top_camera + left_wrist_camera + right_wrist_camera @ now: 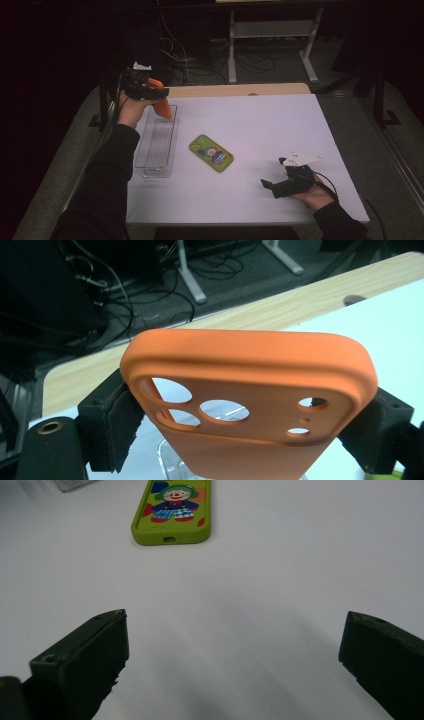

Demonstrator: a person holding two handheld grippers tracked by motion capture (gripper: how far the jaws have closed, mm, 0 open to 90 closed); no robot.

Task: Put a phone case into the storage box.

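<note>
While the right gripper sits low at the near right part of the white table, its jaws stand wide apart with nothing between them, bare tabletop in the gap in the right gripper view. The person's right hand holds it from behind, dark sleeve at the table's near edge. Ahead of those jaws, near the table's middle, a green phone case lies flat, cartoon clown print facing up. Left of it a clear plastic tray runs lengthwise along the left side of the table. Farther back, the left gripper is raised over the tray's far end, clamped on an orange phone case; the left gripper view shows both padded jaws pressing its two long edges, camera cutouts facing the lens. Case hangs tilted, lower end at or just above the tray's far end, contact hard to tell. Left hand grips from behind. Beyond the white top, a wooden edge, then dark floor with cables and a metal frame.
</note>
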